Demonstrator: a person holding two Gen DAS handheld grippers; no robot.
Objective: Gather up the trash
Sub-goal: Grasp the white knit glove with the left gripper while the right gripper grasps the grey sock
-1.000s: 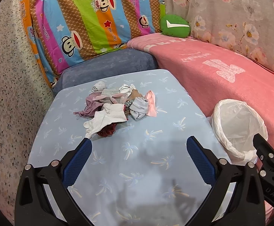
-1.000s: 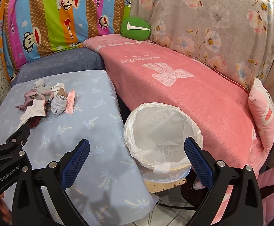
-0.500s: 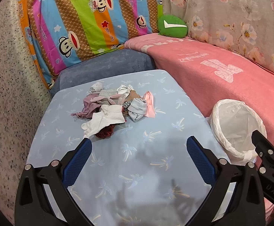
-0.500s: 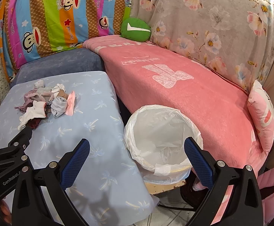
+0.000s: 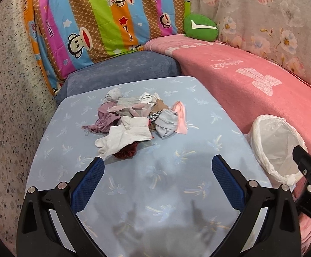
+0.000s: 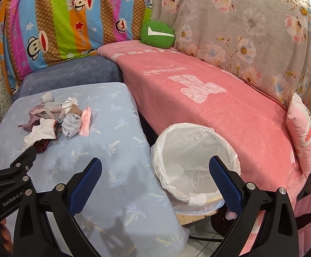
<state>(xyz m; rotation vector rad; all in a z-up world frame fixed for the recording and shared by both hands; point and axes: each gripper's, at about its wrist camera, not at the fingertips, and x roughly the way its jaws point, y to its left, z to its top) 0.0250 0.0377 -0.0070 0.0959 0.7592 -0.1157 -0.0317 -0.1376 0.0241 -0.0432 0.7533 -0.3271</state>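
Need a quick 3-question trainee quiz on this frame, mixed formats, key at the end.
1. True or false: the left gripper is shut on a sock.
2. The lined bin holds: A) socks B) only its liner C) bottles.
3. Fill in: the pile of socks and rags lies on the ____ tablecloth.

Key: 1 false, both it and the right gripper are open and empty; 2 B; 3 light blue.

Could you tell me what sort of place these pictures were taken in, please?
Most likely a home living room or lounge corner. A sofa under a pink blanket wraps round a low table in a pale blue cloth, with a cartoon-monkey striped cover behind and a lined waste bin beside the table.
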